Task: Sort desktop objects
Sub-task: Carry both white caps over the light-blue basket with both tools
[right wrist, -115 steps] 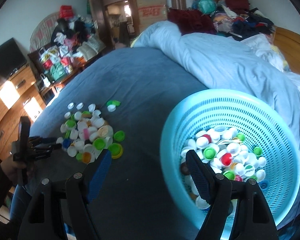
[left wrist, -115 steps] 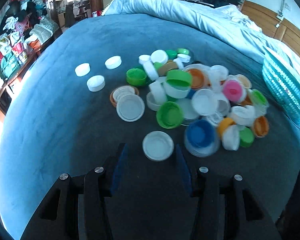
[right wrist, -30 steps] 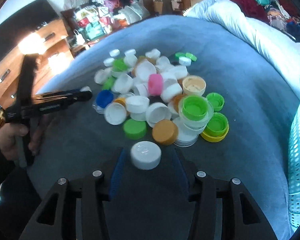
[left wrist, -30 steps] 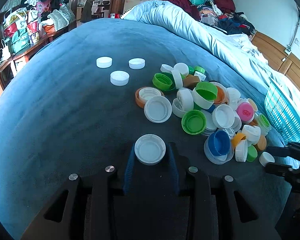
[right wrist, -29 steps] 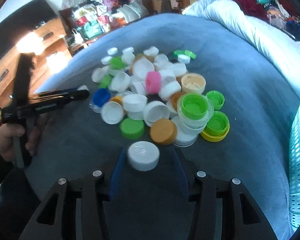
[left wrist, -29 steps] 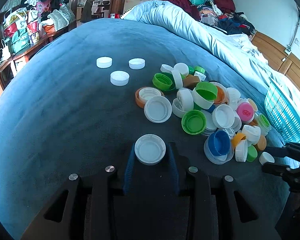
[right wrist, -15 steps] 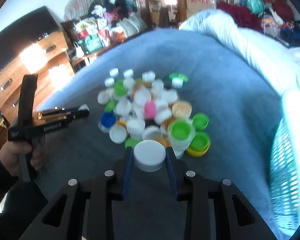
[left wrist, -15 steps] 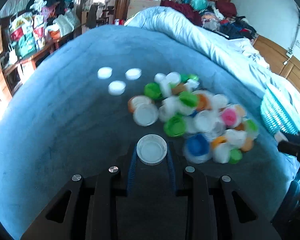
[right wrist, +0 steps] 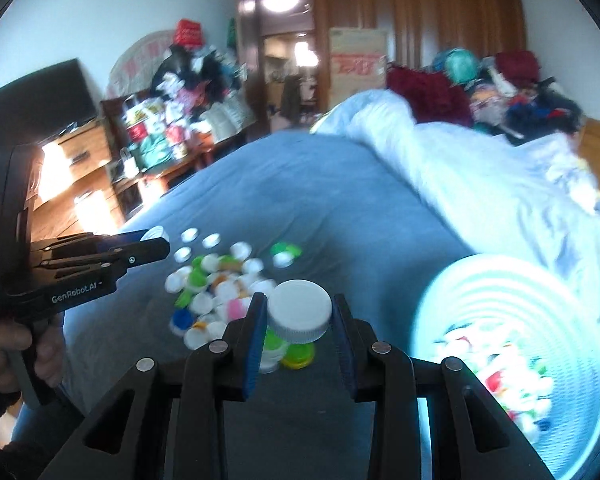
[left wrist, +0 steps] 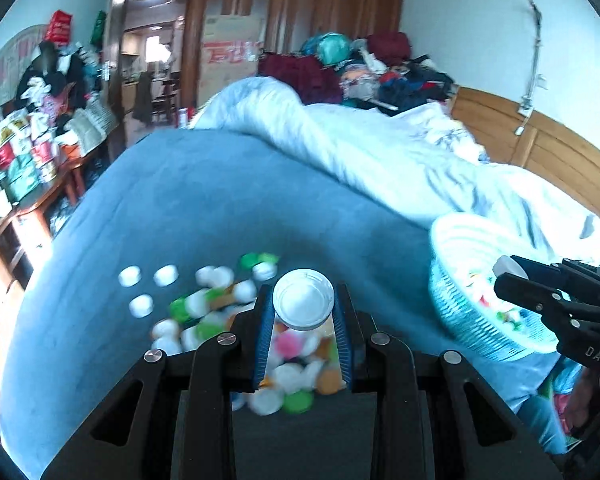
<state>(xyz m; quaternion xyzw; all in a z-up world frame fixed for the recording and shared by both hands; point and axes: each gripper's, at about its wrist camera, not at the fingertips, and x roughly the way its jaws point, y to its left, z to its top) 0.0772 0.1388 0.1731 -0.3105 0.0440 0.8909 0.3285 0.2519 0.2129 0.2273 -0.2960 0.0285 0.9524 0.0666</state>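
Left claw: clamped on a white cap, hollow side toward the camera, held above the pile (likely so it clears the others on the way to the basket).
Right claw: closed on a white cap, top side up, between pile and basket.
Pile: loose caps, mid-bed, blurred.
Basket: right of the pile, part filled, mouth unobstructed.
Surroundings: blue blanket; rumpled duvet far right, clear of the path.
In the way: each claw crosses the other's view; they stand apart.
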